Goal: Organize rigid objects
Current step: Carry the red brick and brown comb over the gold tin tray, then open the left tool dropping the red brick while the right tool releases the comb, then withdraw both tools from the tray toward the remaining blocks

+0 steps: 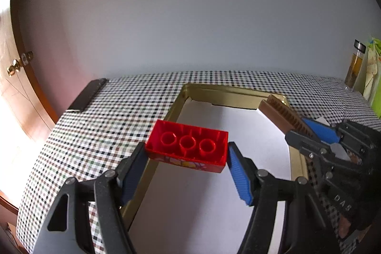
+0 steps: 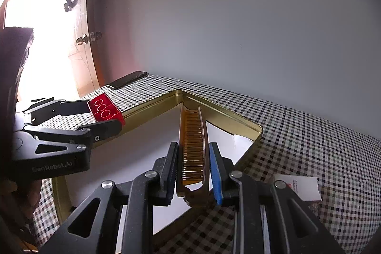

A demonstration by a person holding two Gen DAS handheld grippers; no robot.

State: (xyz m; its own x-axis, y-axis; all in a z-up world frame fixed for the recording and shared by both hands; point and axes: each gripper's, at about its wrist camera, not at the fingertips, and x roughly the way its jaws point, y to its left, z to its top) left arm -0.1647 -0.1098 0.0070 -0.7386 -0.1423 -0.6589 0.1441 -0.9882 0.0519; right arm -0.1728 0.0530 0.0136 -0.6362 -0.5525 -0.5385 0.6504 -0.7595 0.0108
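Checked tablecloth (image 1: 100, 135) carries a gold tray (image 1: 209, 91) beside a grey wall (image 1: 190, 16).

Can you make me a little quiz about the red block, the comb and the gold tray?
1. True or false: the left tongs hold the red block with its hollow underside facing up.
2. What do the right tongs grip? A) a spoon B) the brown comb C) a cup
3. Fill in: the gold tray sits on a ______ tablecloth.

Key: 1 true: three round tubes show on top. 2 B: the comb is pinched between both pads, over the tray. 3 checkered.
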